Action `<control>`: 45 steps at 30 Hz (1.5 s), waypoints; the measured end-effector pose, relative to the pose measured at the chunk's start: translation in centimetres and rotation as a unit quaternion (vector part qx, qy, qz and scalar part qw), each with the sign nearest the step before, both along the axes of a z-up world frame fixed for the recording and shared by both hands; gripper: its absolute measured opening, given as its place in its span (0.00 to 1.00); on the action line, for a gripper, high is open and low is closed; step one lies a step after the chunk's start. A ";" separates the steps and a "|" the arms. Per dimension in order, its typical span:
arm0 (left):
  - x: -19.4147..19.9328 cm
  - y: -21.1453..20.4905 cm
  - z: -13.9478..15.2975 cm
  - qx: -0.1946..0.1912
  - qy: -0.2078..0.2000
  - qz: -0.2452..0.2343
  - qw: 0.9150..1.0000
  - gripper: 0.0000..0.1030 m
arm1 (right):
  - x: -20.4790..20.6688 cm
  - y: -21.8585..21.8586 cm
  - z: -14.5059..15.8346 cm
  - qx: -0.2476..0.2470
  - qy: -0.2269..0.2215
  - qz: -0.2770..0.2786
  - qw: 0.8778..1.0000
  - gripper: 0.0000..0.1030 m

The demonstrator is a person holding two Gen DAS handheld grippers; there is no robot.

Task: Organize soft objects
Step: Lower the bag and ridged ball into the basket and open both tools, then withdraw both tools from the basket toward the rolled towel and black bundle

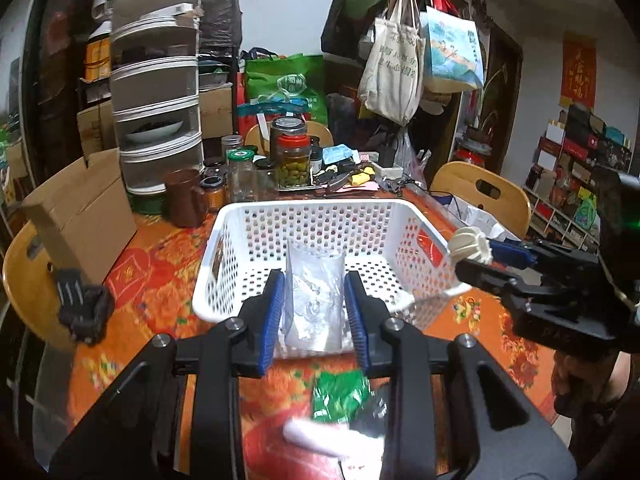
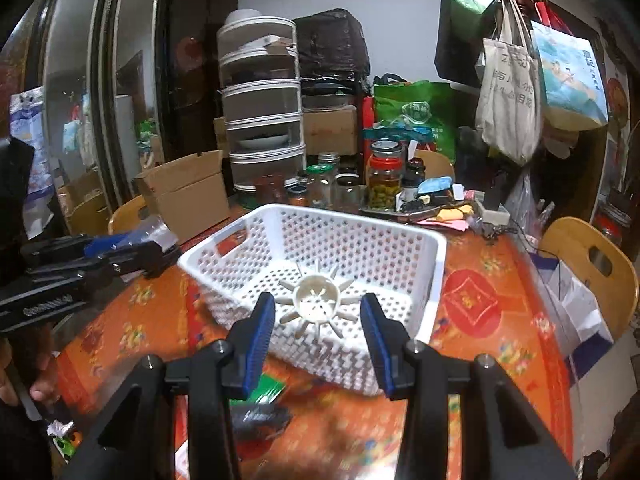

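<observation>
Both grippers are poised at the near side of the white perforated basket [image 1: 320, 216], each carrying one soft item. The left gripper [image 1: 314, 312] pinches a clear crinkled plastic pouch [image 1: 316, 300] between its blue pads [image 1: 274, 312]; the pouch stands upright over the basket's near rim, flexing inward where the pads press. The right gripper [image 2: 318, 320] grips a cream rubbery spiked ball [image 2: 316, 300], its pads pressing the outer spikes rather than the hollow core (the hold therefore looks shallow). Seen from the left wrist, this ball [image 1: 470, 246] hangs just above the basket's right rim.

Probable faults: the slick film may slide out of the pinch and fall on the near side of the basket, onto the orange patterned tablecloth [image 1: 160, 280]; the spikes may bend and let the ball roll free outside the right rim; the two grippers, close together at the basket, may collide. A release made too low could also nudge the light basket toward the glass jars [image 1: 294, 156] behind it.

A green packet [image 1: 340, 396] and a white roll [image 1: 316, 440] lie on the cloth on the near side of the basket, apparently still to be sorted. The basket floor looks empty.
</observation>
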State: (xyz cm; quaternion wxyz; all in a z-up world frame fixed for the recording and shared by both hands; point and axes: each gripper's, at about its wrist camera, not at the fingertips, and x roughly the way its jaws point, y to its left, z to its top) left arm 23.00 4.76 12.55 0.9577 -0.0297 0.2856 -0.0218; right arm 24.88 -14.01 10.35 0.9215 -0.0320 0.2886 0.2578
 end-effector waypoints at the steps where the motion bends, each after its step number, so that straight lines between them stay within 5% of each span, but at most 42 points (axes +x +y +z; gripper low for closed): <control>1: 1.0 0.0 0.3 0.002 0.004 0.001 1.000 0.28 | 0.9 0.2 0.0 -0.004 0.005 0.000 1.000 0.42; 6: 7.7 0.8 -0.6 -0.009 0.057 0.011 0.998 0.28 | 5.6 1.6 -1.5 -0.035 0.040 -0.011 0.999 0.42; 15: 15.4 1.7 -6.6 0.015 0.137 0.046 0.989 0.28 | 12.0 3.6 -5.9 -0.097 0.108 -0.028 0.989 0.42; 20: 17.1 1.6 -9.4 0.018 0.165 0.044 0.985 0.28 | 13.5 3.9 -7.8 -0.105 0.141 -0.036 0.984 0.43; 31: 18.0 1.4 -11.7 0.011 0.181 0.038 0.983 0.29 | 13.7 4.9 -8.2 -0.137 0.129 -0.033 0.982 0.42; 36: 17.7 1.5 -11.6 0.005 0.171 0.040 0.984 0.62 | 13.6 5.0 -8.2 -0.138 0.117 -0.042 0.983 0.43; 40: 17.0 1.8 -10.8 0.003 0.154 0.042 0.987 0.73 | 13.2 4.7 -7.5 -0.129 0.102 -0.044 0.985 0.65; 45: 15.6 1.5 -9.5 0.016 0.132 0.041 0.990 0.85 | 12.2 4.0 -6.3 -0.104 0.092 -0.040 0.990 0.81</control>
